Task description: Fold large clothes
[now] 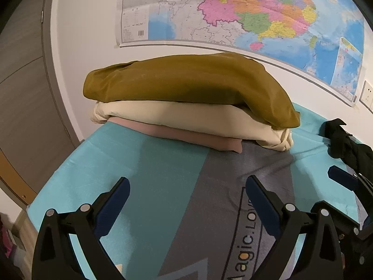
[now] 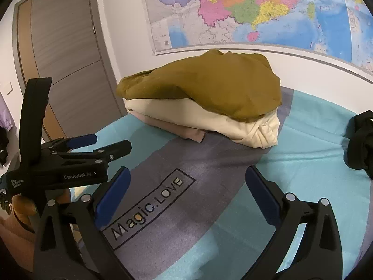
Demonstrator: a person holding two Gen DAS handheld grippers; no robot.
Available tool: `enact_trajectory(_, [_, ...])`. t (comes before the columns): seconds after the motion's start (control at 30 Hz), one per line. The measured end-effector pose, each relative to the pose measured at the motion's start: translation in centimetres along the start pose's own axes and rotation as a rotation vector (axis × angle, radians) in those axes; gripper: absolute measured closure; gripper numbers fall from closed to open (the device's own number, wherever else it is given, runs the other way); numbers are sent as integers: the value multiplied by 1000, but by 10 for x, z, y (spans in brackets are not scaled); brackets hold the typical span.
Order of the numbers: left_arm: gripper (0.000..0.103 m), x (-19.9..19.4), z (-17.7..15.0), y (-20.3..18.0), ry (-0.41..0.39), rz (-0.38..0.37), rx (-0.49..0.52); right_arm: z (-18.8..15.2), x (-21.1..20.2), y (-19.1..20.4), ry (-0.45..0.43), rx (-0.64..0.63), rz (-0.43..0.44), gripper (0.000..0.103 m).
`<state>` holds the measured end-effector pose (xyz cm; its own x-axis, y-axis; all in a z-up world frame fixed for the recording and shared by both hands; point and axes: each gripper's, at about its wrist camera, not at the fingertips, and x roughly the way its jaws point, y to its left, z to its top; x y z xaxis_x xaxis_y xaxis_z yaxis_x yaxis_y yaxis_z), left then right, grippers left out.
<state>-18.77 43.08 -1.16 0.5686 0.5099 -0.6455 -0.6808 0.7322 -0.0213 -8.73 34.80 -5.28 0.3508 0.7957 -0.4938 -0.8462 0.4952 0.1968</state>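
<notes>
Showing the door [image 2: 67,70] in full, right view only, folded stack [image 2: 200,100] beyond, both hand-held grippers [image 1: 186,186] [image 2: 186,177] spread, empty

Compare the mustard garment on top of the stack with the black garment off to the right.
The mustard garment is folded flat; the black garment lies bunched and unfolded. The mustard garment tops a stack, over cream and pink pieces; the black garment sits alone on the blue cover. Neither is held by a hand-held gripper.
</notes>
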Motion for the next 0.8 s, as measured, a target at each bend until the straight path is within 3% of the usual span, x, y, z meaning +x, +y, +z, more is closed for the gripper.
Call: enact_trajectory(0.8, [7, -6, -5, -9, -4, -8, 18, -5, -6, -3, -4, 17, 6, 6])
